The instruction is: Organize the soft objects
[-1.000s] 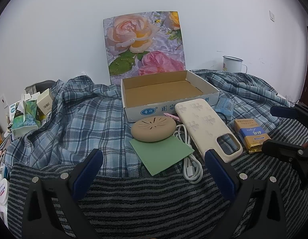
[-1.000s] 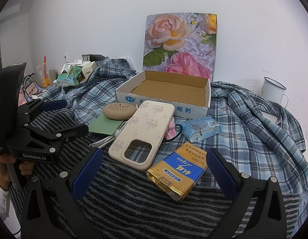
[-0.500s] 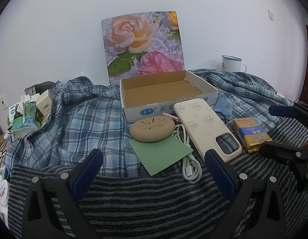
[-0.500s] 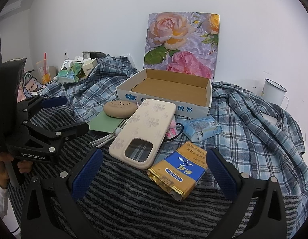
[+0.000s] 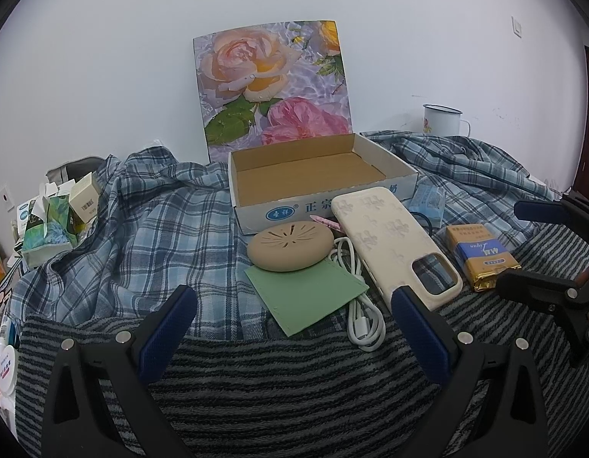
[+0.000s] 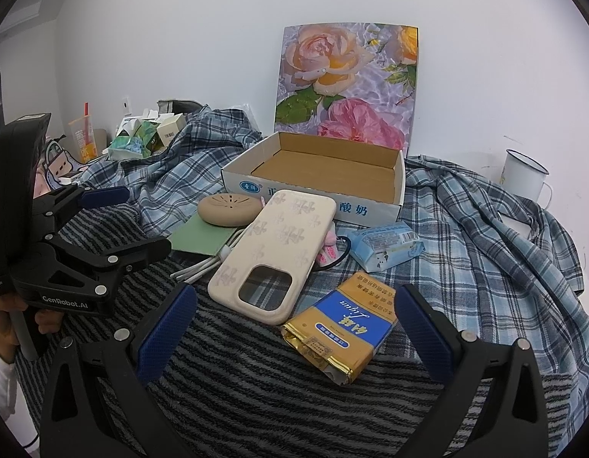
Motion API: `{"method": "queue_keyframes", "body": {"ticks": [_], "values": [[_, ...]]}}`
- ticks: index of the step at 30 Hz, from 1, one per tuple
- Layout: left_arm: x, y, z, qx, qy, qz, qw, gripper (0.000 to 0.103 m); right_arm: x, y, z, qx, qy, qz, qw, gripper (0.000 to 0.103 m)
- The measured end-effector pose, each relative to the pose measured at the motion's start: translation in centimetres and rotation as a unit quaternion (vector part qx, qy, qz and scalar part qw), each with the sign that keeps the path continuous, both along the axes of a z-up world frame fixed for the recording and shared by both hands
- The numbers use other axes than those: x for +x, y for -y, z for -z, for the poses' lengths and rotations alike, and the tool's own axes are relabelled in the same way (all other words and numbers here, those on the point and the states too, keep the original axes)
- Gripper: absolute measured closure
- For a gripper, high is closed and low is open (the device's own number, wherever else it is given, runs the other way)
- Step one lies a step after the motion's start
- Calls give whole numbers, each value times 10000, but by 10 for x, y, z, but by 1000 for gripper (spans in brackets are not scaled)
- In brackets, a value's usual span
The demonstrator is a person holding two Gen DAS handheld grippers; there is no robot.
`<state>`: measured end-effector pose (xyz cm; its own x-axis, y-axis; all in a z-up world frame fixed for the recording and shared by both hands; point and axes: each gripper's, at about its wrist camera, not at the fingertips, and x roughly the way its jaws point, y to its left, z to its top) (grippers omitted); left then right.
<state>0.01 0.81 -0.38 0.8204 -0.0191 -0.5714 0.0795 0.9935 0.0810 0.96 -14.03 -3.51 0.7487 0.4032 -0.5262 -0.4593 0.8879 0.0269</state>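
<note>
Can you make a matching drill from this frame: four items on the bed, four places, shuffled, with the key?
Items
1. phone case
2. tan oval pad
3. gold and blue packet
4. cardboard box

Places
A. in front of the flower picture, open and empty
B. on the back corner of the green sheet
C. nearest the right gripper, partly on the striped blanket
D. lying over the white cable, camera cutout toward the grippers

Pairs: 1-D, 2-B, 3-C, 4-A
</note>
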Motion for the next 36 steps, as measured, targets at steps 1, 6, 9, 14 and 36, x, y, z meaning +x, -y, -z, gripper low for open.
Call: {"method": "queue_keyframes", "body": {"ticks": [1, 6, 9, 14, 36], "values": [[0, 0, 0, 1, 1, 0, 10000, 0, 0, 0, 0, -1, 1, 0, 10000, 0], [0, 0, 0, 4, 3, -1, 10000, 0, 0, 1, 0, 15, -4, -3, 10000, 0], [0, 0, 0, -1, 1, 1, 10000, 0, 0, 1, 1, 30, -3, 1, 10000, 0], [2, 0, 1, -129, -98, 48, 9999, 0, 1, 1, 1, 44, 0, 0, 10000, 0], [132, -18, 11, -342, -1547, 572, 9857, 0, 5, 9, 0, 491, -347, -379, 9975, 0]]}}
